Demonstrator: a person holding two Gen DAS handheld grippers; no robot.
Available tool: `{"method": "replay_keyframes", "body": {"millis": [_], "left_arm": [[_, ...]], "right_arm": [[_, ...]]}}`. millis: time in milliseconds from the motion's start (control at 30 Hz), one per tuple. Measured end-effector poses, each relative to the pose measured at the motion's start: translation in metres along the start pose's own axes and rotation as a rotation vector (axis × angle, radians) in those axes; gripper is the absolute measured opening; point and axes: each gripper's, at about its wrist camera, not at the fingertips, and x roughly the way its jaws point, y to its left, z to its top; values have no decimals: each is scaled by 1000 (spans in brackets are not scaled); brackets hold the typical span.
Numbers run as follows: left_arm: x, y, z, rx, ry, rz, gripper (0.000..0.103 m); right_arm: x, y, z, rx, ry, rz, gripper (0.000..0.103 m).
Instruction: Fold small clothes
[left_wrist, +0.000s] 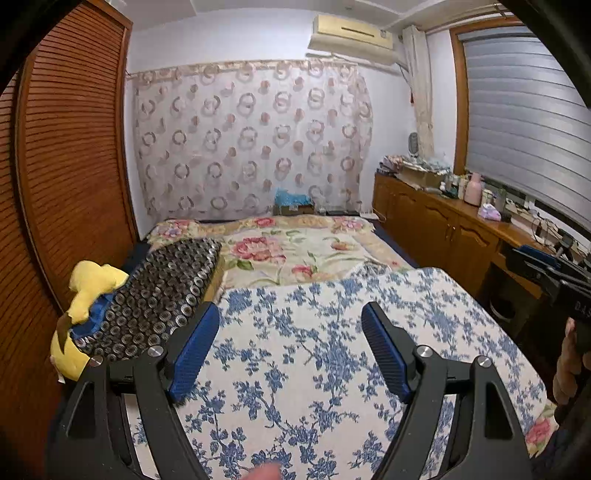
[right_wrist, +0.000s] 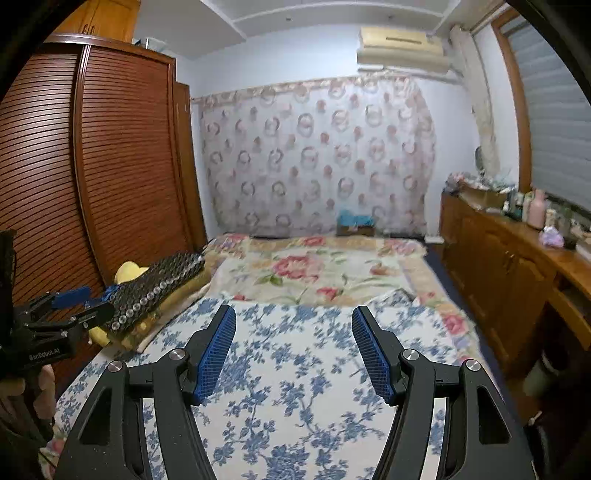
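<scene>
Both my left hand-held gripper (left_wrist: 290, 308) and right hand-held gripper (right_wrist: 293, 312) hang spread and empty over the bare blue-flowered cover (left_wrist: 314, 354); the only likely garment, a dark ring-patterned cloth (left_wrist: 162, 284), lies at ten o'clock, long axis running away from me, nearer my left.

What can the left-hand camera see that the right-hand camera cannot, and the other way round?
Only the left wrist view shows the whole yellow plush toy with its blue part, and the right gripper at its edge.

Only the right wrist view shows the cabinet top above the wardrobe, and the left gripper from the side.

Both show open, empty jaws over the blue floral cloth, the rose blanket, the dark patterned cushion, the air conditioner and the wooden sideboard.
</scene>
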Motion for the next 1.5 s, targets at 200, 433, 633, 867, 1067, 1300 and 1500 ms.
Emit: {"method": "replay_keyframes", "body": {"millis": [200,433,633,867,1067,1300,1500], "left_arm": [[-10,0,8,-3,-35,-1,80],[-13,1,10,-4,-43,4,80],[-15,4,10,-6,-48,8,80],[-17,3,10,-5,-50,11,80],[-18,3,10,-5,-50,14,80],[-18,3,10,-6,-52,12,80],[-19,2,9,-11,-58,17,80]], "right_arm": [[-6,15,-7,-5,-41,-27,67],[5,23,-21,-10,-41,-37,67],[2,13,-15,-7,-34,-31,67],[1,4,-11,-8,-29,-30,67],[0,-4,-9,-15,-28,-29,67],[-2,-11,-7,-18,-26,-27,67],[-3,-14,-7,-20,-26,-25,67]]}}
